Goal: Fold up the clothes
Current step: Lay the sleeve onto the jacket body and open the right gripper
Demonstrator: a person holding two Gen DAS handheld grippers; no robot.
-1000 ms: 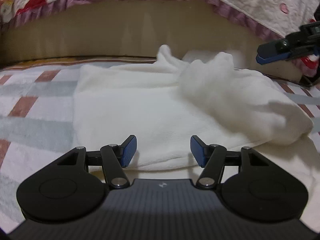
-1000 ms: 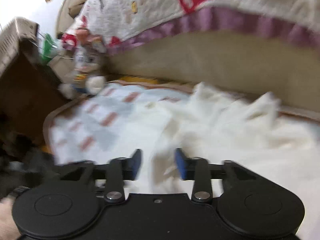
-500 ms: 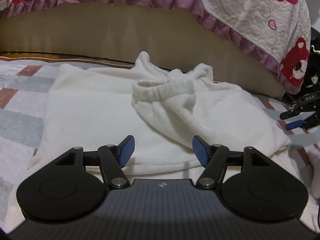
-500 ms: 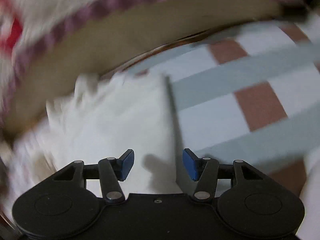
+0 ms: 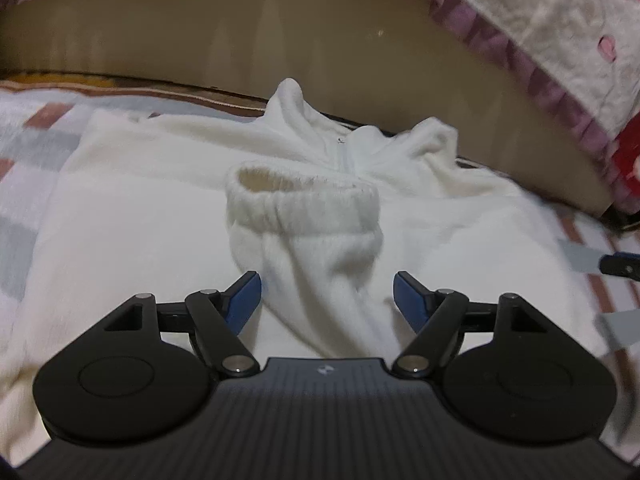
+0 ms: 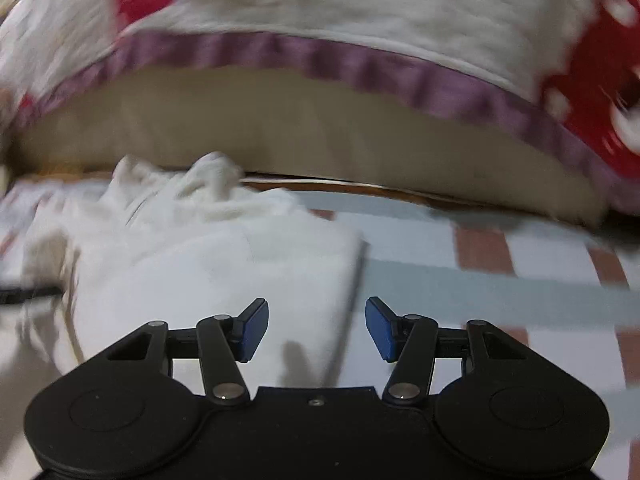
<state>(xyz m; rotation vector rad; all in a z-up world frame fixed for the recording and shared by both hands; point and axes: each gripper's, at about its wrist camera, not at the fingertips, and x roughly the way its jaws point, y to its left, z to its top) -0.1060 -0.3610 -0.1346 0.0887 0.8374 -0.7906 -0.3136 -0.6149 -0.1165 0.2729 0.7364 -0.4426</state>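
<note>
A white fleece garment [image 5: 132,216] lies spread on the checked blanket, collar toward the bed. One sleeve is folded across its middle, the ribbed cuff [image 5: 304,204] facing me. My left gripper [image 5: 327,300] hovers open low over the sleeve, with the sleeve cloth between its blue pads but not pinched. In the right wrist view the same garment [image 6: 224,264] shows its right folded edge; my right gripper [image 6: 317,328] is open just above that edge, holding nothing. The right gripper's tip [image 5: 620,265] shows at the far right of the left view.
A beige mattress side [image 5: 240,40] rises right behind the garment, topped by a white quilt with red prints and a purple frill [image 6: 360,64]. The checked blanket [image 6: 500,280] stretches out to the right of the garment.
The sleeve dropped onto the garment's middle, released by the right gripper. The right gripper swung down to the garment's right edge. My left gripper moved closer over the sleeve.
</note>
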